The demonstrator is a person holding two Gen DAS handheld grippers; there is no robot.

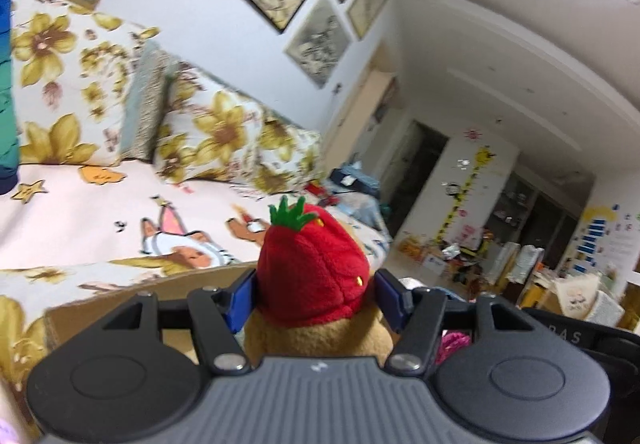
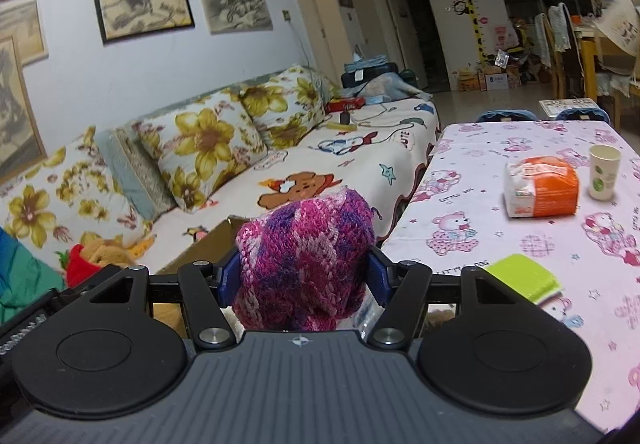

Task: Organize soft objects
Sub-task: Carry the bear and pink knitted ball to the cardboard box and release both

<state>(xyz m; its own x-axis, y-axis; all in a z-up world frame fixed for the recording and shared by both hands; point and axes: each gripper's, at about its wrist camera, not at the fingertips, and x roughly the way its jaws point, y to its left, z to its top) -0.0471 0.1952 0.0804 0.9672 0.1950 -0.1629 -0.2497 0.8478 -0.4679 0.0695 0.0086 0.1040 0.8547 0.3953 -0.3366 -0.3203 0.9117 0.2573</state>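
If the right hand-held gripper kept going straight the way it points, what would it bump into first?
Probably the sofa seat with the cartoon-print cover, just past the brown cardboard box edge. The right hand-held gripper already holds a pink-and-purple knitted bundle, which would arrive first. Depth is hard to judge here.

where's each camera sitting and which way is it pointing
Left wrist: on the left gripper, tilted, facing the sofa and picture wall; its jaws clamp a strawberry-hat plush.
Right wrist: on the right gripper, facing along the sofa and pink table toward the far room; its jaws hold a pink-purple knit piece.
Shared: the sofa, the cardboard box, and the plush at the right view's left edge.
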